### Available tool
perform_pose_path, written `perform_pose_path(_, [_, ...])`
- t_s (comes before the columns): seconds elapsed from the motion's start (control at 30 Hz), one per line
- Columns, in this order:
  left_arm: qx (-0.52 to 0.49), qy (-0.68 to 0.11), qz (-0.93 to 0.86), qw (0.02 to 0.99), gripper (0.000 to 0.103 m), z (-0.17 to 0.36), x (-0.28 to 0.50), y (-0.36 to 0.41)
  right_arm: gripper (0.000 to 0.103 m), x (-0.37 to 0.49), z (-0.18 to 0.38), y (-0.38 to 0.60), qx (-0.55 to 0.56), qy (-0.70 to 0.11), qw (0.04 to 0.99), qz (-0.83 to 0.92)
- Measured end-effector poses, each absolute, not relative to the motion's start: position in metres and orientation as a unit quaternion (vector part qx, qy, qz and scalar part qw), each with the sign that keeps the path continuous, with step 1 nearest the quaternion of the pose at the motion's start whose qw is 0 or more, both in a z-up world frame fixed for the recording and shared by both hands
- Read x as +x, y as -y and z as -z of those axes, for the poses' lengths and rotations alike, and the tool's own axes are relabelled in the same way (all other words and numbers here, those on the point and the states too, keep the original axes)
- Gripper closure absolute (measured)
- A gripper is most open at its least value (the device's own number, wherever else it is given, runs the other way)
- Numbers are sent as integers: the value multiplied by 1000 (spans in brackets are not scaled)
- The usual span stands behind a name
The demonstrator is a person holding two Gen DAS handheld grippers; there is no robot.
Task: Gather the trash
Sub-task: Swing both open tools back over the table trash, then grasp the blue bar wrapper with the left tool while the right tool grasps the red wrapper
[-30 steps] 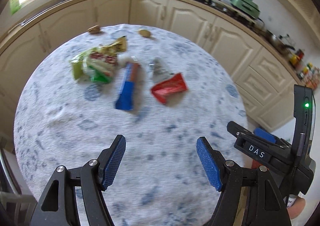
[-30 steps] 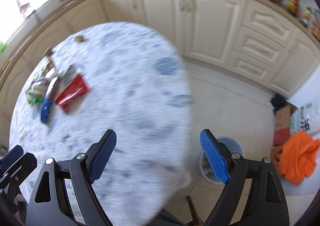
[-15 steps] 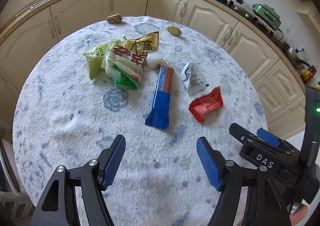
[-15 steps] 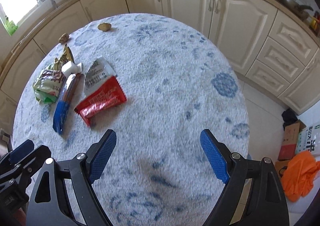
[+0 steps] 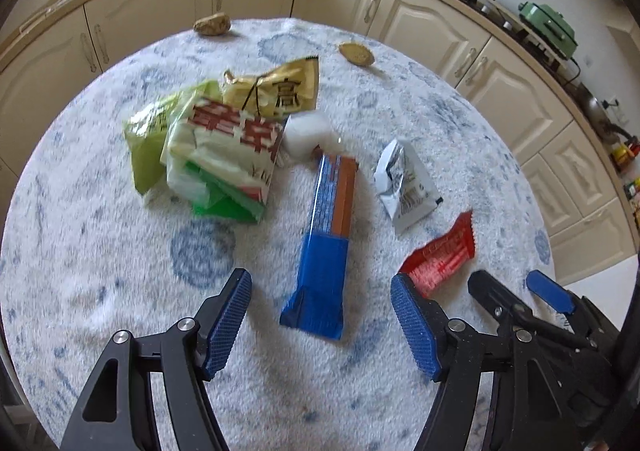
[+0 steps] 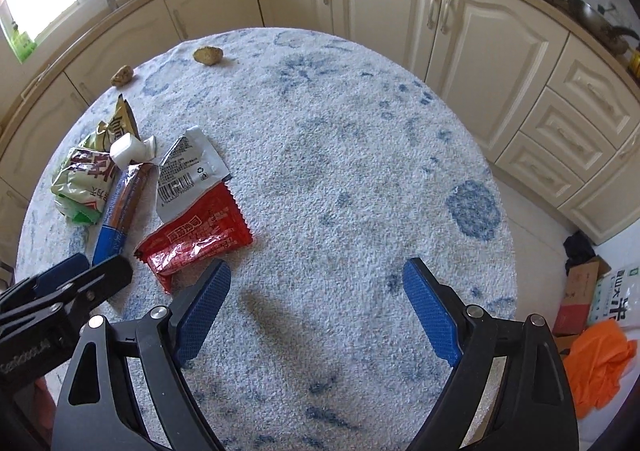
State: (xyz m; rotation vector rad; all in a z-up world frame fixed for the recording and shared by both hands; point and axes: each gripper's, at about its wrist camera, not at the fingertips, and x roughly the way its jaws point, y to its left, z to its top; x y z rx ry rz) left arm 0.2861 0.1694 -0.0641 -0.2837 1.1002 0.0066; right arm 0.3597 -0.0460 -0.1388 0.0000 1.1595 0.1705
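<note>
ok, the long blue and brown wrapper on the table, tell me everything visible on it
The blue and brown wrapper is a long, narrow snack packet of glossy film, lying flat on the round carpet-like tabletop. Its near end is solid blue with a crimped seal; the far part shows a blue and a brown stripe. Its far end meets a small white bottle. It lies just ahead of the left gripper, nearly centred between the open fingers, untouched.

my left gripper (image 5: 321, 325) tips steeply downward, its jaws parted and just closing in a little, nothing pinched between them. my right gripper (image 6: 316, 313) angles down too, jaws spread wide, blue pads (image 6: 428, 315) bare.
</note>
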Motion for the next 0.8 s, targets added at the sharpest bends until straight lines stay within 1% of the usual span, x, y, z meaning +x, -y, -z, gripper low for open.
perform_pose_path(0.07, [-131,-517,6,846,55,67,290,-168,13,360,139,45,0,-547,833,-82])
perform_pose_path(0.13, [-114,-512,7,851,79,69,292,-165,13,360,139,46,2,-547,833,-82])
perform_pose_path(0.17, [-109,-513,6,852,86,70,291,-164,13,360,139,46,2,-548,833,-82])
perform_pose_path(0.33, [-116,-508,5,854,87,69,279,-169,13,356,136,47,18,-551,829,-90])
perform_pose_path(0.5, [-113,-506,-23,855,87,64,253,-177,13,356,134,40,58,-567,815,-103])
perform_pose_path(0.63, [-127,-499,-29,857,87,56,230,-186,13,357,134,18,56,-570,812,-113])
perform_pose_path(0.8, [-118,-483,-58,866,87,46,214,-200,12,359,135,-7,48,-566,814,-121])
